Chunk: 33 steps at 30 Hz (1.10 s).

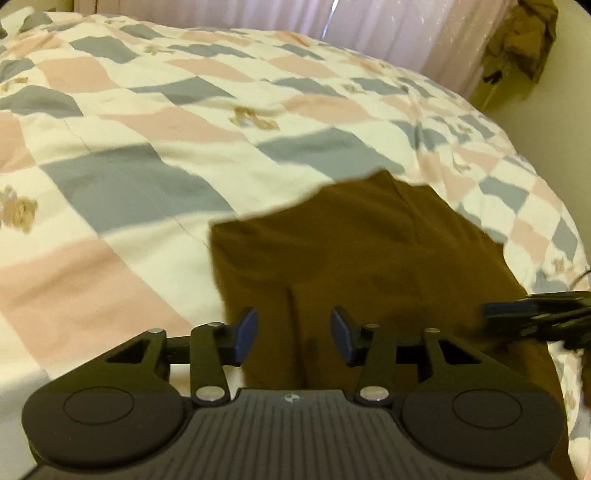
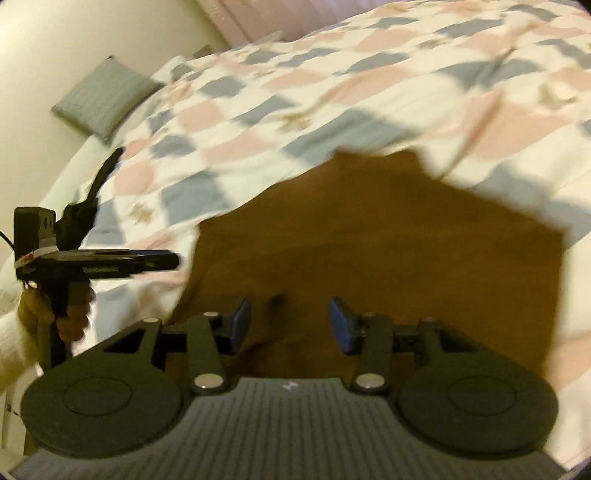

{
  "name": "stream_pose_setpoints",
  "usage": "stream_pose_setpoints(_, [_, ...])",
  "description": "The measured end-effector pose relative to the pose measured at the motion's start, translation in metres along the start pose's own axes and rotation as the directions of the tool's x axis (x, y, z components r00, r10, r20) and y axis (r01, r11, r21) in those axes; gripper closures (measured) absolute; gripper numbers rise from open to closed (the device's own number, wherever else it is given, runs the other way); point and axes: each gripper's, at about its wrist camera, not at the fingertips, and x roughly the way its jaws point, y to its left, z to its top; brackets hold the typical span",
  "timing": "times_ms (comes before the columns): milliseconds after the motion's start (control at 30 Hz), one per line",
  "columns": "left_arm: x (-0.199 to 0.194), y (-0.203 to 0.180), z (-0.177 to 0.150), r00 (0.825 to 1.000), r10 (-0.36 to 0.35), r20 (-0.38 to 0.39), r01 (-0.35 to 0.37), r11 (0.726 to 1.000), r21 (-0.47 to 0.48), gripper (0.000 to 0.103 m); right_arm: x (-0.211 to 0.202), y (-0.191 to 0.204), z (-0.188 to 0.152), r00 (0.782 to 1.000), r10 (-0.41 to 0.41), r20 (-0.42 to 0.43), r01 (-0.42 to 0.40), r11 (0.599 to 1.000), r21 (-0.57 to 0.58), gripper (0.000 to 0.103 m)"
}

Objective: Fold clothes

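1. Our left gripper (image 1: pixel 294 334) has its blue-padded fingers (image 1: pixel 246 330) spread apart with nothing between them, hovering over the near part of the brown garment (image 1: pixel 362 251)
2. Our right gripper (image 2: pixel 289 325) is likewise parted and empty, its blue pads (image 2: pixel 341 325) hanging above the same brown garment (image 2: pixel 388 251)
3. From the left wrist view we see the right gripper (image 1: pixel 535 314) at the far right edge, blurred, beside the cloth
4. From the right wrist view we see the left gripper (image 2: pixel 110 260) held by a hand (image 2: pixel 70 314) in a pale sleeve, just left of the garment
5. The garment lies on a checked quilt (image 1: pixel 147 122) of pink, grey and cream squares covering the bed
6. A grey pillow (image 2: pixel 105 98) rests at the quilt's far left corner by the wall; a pale curtain (image 1: pixel 280 16) hangs beyond the bed, and an olive garment (image 1: pixel 524 40) hangs at the upper right
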Motion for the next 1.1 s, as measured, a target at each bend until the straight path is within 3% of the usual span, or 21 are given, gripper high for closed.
stream_pose_setpoints(133, [0.026,0.009,0.053,0.997,-0.067,-0.04,0.07,0.994,0.086,0.058,-0.007,-0.069,0.06,0.998,-0.028,-0.047,0.027,0.999,-0.035,0.058])
stream_pose_setpoints(233, [0.058,0.001,0.089,0.981,-0.155,-0.113,0.172,0.971,0.165,0.047,0.01,-0.107,0.096,0.991,0.027,-0.13,-0.032,0.999,-0.04,0.056])
stream_pose_setpoints(267, [0.07,-0.001,0.101,0.972,-0.186,-0.141,0.21,0.96,0.185,0.046,0.018,-0.116,0.105,0.986,0.052,-0.159,-0.06,0.997,-0.045,0.049])
stream_pose_setpoints(433, [0.117,-0.011,0.123,0.933,-0.261,-0.249,0.323,0.913,0.25,0.031,0.066,-0.139,0.117,0.951,0.149,-0.27,-0.161,0.987,-0.022,0.047])
stream_pose_setpoints(533, [0.141,-0.01,0.122,0.907,-0.292,-0.304,0.366,0.903,0.225,0.029,0.09,-0.149,0.116,0.932,0.218,-0.289,-0.217,0.976,0.037,0.04])
stream_pose_setpoints(600, [0.15,-0.011,0.12,0.889,-0.322,-0.324,0.4,0.892,0.21,0.035,0.099,-0.156,0.114,0.921,0.285,-0.264,-0.266,0.958,0.107,0.04])
stream_pose_setpoints(667, [0.156,-0.014,0.117,0.873,-0.353,-0.337,0.434,0.877,0.206,0.066,0.104,-0.157,0.112,0.911,0.316,-0.265,-0.29,0.948,0.132,0.083])
stream_pose_setpoints(700, [0.157,-0.017,0.115,0.863,-0.37,-0.344,0.454,0.867,0.205,0.074,0.104,-0.156,0.111,0.911,0.316,-0.266,-0.292,0.948,0.126,0.086])
stream_pose_setpoints(733, [0.157,-0.019,0.114,0.855,-0.385,-0.348,0.471,0.857,0.208,0.093,0.1,-0.151,0.111,0.919,0.298,-0.259,-0.283,0.955,0.094,0.088])
stream_pose_setpoints(767, [0.155,-0.022,0.113,0.855,-0.388,-0.343,0.475,0.852,0.221,0.097,0.095,-0.146,0.111,0.928,0.278,-0.249,-0.272,0.96,0.061,0.091])
stream_pose_setpoints(967, [0.105,-0.036,0.104,0.912,-0.346,-0.22,0.405,0.843,0.355,0.098,0.024,-0.088,0.096,0.981,0.168,-0.095,-0.181,0.973,-0.143,0.094])
stream_pose_setpoints(1100, [0.039,-0.053,0.08,0.945,-0.306,-0.112,0.323,0.828,0.458,0.098,-0.053,-0.029,0.052,0.99,0.14,0.026,-0.127,0.95,-0.286,0.095])
